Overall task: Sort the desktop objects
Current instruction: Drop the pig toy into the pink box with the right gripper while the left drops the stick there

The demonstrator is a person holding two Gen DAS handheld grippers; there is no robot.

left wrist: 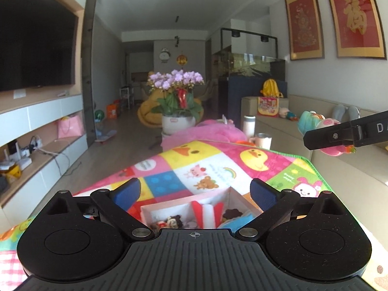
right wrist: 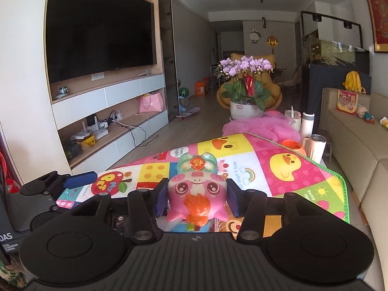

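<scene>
Right wrist: pig toy (right wrist: pixel 197 191) upside-down, lengthwise.

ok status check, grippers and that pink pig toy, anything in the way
Left gripper open, nothing between the pads. Right gripper shut on pink pig toy, held above the play mat. Pink divided box below left gripper. Nothing in the way.

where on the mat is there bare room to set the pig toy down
Free: the colourful mat between the divided box and its far edge. Crowded: the box's compartments, and beyond the far edge, where cups and pink cloth sit. The right gripper grips the pig toy.
</scene>
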